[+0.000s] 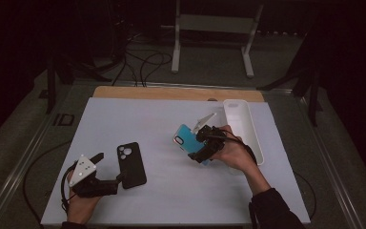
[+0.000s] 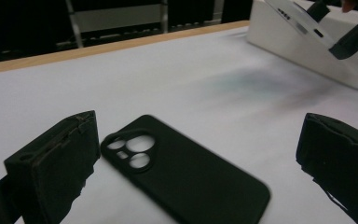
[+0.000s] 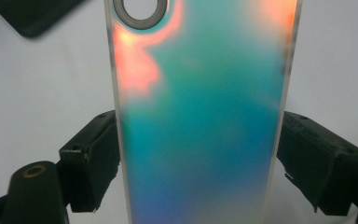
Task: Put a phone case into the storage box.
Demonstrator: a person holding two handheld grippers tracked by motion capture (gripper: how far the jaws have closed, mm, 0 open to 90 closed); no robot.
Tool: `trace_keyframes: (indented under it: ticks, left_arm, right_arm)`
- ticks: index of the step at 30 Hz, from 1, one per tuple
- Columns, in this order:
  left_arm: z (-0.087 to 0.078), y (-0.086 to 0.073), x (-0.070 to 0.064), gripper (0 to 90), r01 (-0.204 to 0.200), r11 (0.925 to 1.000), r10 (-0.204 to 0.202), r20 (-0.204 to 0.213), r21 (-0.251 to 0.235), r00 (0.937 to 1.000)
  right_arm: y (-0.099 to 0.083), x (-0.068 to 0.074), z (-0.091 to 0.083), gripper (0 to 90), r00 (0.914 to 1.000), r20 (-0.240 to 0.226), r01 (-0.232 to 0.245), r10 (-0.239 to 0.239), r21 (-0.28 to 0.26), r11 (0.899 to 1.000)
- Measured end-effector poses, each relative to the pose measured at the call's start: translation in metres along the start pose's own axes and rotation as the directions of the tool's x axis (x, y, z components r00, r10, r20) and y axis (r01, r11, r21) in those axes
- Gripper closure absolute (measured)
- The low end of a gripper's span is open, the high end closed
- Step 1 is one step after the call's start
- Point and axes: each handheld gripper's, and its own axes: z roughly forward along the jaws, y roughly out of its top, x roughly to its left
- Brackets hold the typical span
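Note:
A black phone case point(image 1: 132, 164) lies flat on the white mat point(image 1: 171, 191), camera cut-outs toward the far side. My left gripper point(image 1: 108, 168) rests just to its left, open, jaws either side of the case's near end. In the left gripper view the case point(image 2: 186, 182) lies between and ahead of the spread jaws of that gripper point(image 2: 198, 140). My right gripper point(image 1: 202, 143) holds a teal iridescent phone point(image 1: 185, 137) above the mat's middle right. In the right gripper view, that gripper point(image 3: 200, 154) is shut across the phone's point(image 3: 205, 140) long edges.
A long white tray point(image 1: 242, 125) stands at the mat's far right, just behind the right hand; the left gripper view shows its wall point(image 2: 303, 51). A wooden table edge point(image 1: 171, 92) runs along the back. A metal stand point(image 1: 214, 28) and cables lie on the floor beyond.

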Motion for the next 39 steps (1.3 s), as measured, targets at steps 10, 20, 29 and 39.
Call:
trace_keyframes:
  ticks: [10, 20, 29, 39]
  left_arm:
    - [0.02, 0.021, -0.026, 1.1, -0.006, 0.9989, 0.003, 0.06, 0.047, 0.9982]
    - [0.051, 0.052, -0.053, 1.4, -0.057, 0.9963, 0.049, 0.131, 0.064, 0.9902]
    - [0.072, 0.063, -0.071, 5.7, -0.073, 0.9961, 0.065, 0.145, 0.051, 0.9873]
    - [0.092, 0.068, -0.091, 17.5, -0.039, 0.9989, 0.034, 0.18, 0.024, 0.9832]
  right_arm:
    - [0.003, 0.019, -0.015, 17.2, 0.9976, -0.037, -0.066, 0.06, -0.23, 0.971]
    - [0.011, 0.029, -0.023, 17.1, 0.9933, -0.029, -0.114, 0.112, -0.402, 0.909]
    - [0.014, 0.034, -0.035, 17.1, 0.9816, -0.004, -0.165, 0.191, -0.518, 0.839]
    - [0.017, 0.042, -0.034, 17.0, 0.9691, -0.05, -0.224, 0.242, -0.587, 0.778]
